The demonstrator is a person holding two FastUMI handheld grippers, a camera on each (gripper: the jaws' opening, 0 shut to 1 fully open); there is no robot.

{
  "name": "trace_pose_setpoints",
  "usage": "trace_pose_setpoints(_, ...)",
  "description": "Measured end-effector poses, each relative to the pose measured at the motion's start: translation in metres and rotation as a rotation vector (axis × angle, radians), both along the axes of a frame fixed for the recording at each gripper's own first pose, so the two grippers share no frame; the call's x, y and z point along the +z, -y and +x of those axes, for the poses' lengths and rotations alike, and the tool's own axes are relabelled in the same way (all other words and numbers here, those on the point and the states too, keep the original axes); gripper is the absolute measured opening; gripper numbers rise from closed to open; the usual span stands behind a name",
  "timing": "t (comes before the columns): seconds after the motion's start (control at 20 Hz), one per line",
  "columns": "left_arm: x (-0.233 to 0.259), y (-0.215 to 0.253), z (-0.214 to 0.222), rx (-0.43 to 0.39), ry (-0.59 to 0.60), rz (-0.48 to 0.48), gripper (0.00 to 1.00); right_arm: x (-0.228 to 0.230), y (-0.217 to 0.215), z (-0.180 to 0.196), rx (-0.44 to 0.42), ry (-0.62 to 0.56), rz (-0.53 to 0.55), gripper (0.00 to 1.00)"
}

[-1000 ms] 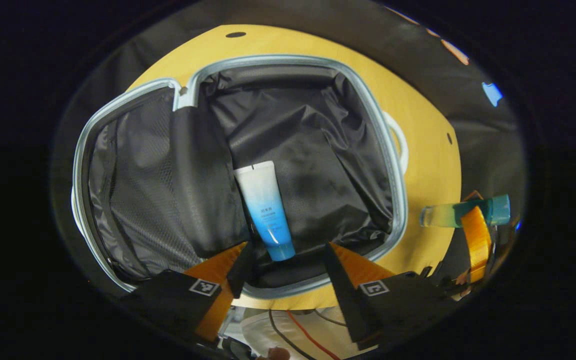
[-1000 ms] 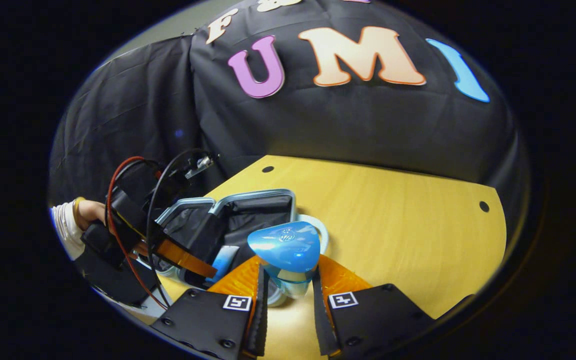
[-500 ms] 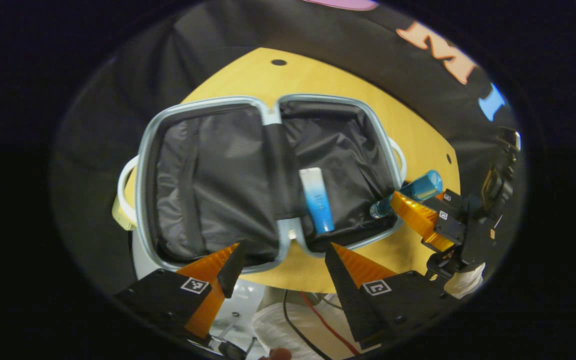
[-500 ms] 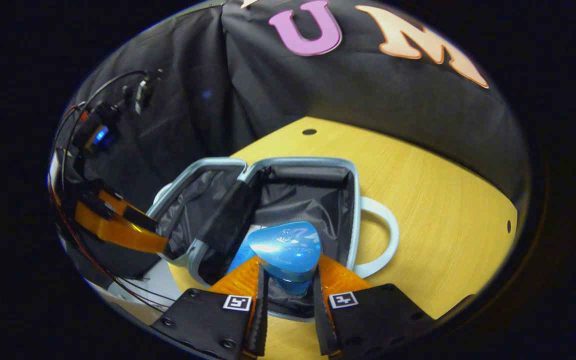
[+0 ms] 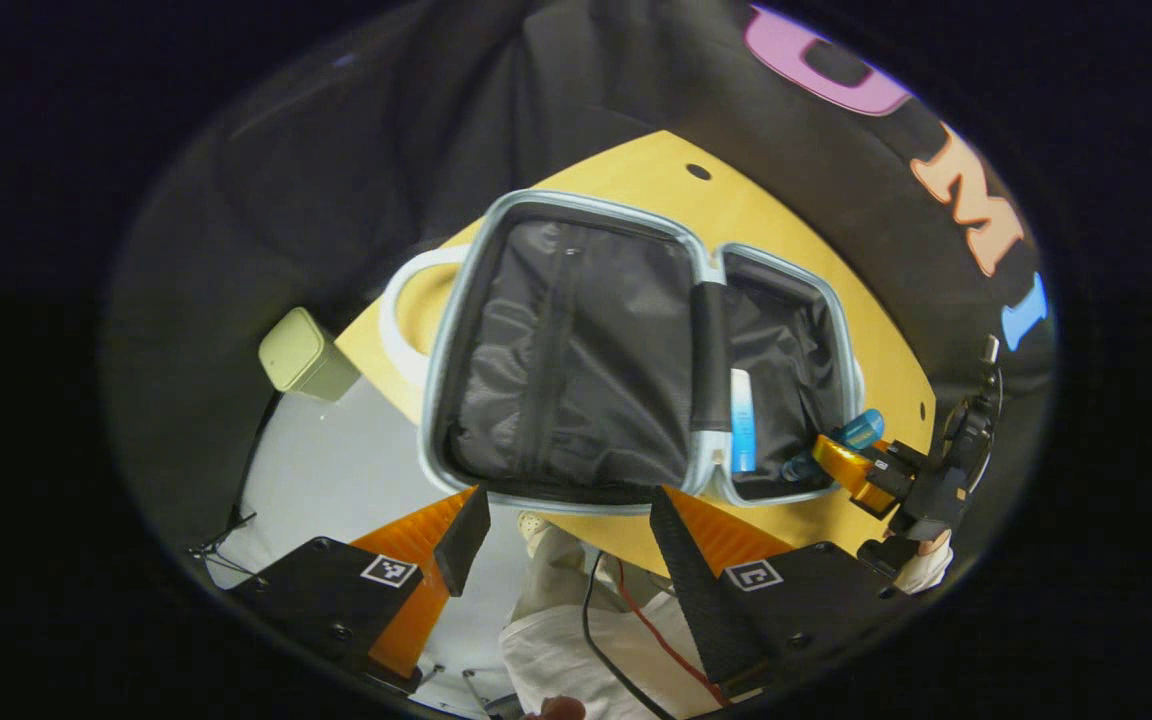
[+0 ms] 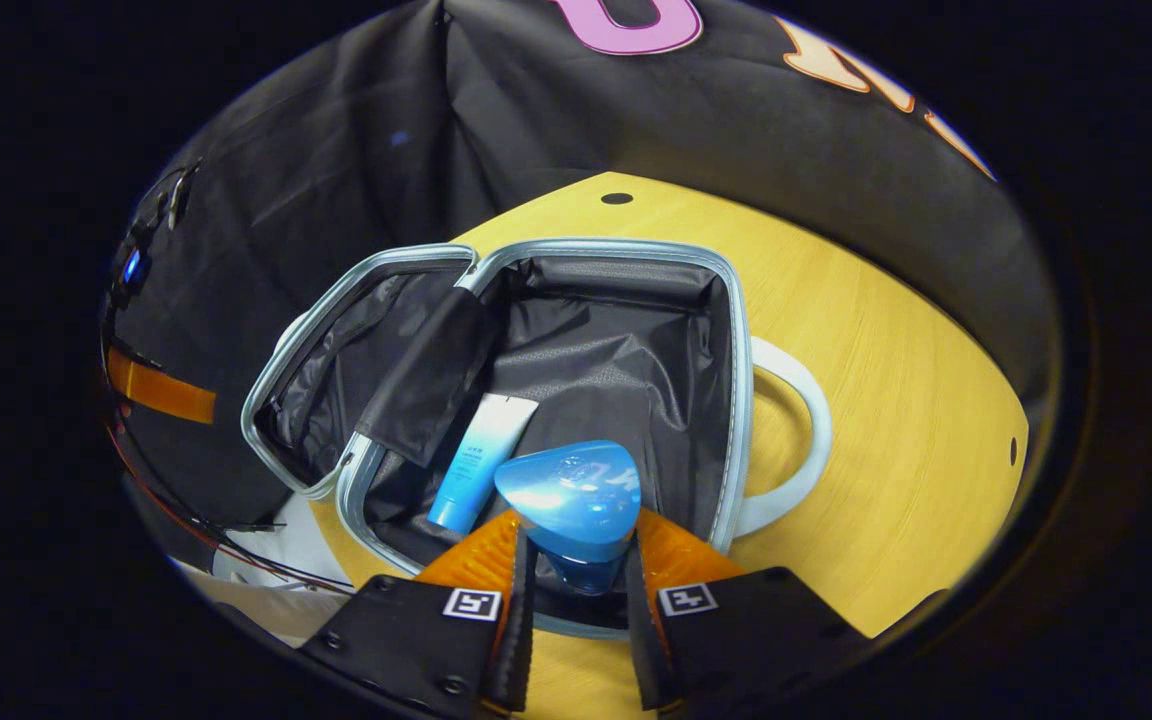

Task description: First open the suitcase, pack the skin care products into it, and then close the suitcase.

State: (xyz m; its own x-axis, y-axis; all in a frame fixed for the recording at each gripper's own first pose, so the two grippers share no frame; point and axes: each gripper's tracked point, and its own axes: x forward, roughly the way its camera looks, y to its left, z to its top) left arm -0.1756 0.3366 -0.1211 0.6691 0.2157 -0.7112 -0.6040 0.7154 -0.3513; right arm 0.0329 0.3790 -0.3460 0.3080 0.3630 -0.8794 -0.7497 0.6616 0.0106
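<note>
**Bottle held over the open suitcase**

The suitcase (image 6: 736, 330) lies opened flat on the yellow surface (image 6: 886, 400), both black-lined halves facing up and a pale handle loop at its 3 o'clock side in the right gripper view. A white-and-blue tube (image 6: 481, 460) rests on the lining of the nearer half, cap end toward 7 o'clock, close to the hinge flap.

The right tool (image 6: 576, 560) is clamped on a blue-capped bottle (image 6: 571, 495), both fingers pressing its sides, and it sits above the front edge of that same half, just at 4 o'clock of the tube. In the left gripper view the same bottle (image 5: 856, 432) and right tool (image 5: 841, 462) appear at 3 o'clock, at the rim of the far half; whether the bottle touches the lining is hard to tell.

The left tool (image 5: 561, 540) has its fingers spread wide with nothing between them, off the surface's near edge, with pale floor and a person's light clothing (image 5: 586, 650) below. A small pale green box (image 5: 301, 352) sits at 9 o'clock.
</note>
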Motion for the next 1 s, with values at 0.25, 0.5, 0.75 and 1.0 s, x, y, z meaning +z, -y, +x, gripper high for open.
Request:
trace_pose_setpoints(0.25,-0.013,-0.035,-0.028,0.094,0.011,-0.018,0.95,0.013,-0.014,0.010,-0.047,0.017,0.062,0.71)
trace_pose_setpoints(0.5,-0.025,-0.073,-0.043,0.157,0.023,-0.022,0.95,0.033,-0.018,0.019,-0.092,0.062,0.133,0.94)
trace_pose_setpoints(0.75,-0.033,-0.119,-0.048,0.174,-0.005,0.000,0.95,0.058,-0.002,0.034,-0.171,0.134,0.152,0.94)
trace_pose_setpoints(1.0,-0.041,-0.160,-0.028,0.137,0.018,-0.029,0.95,0.093,0.021,0.040,-0.326,0.205,0.188,0.94)
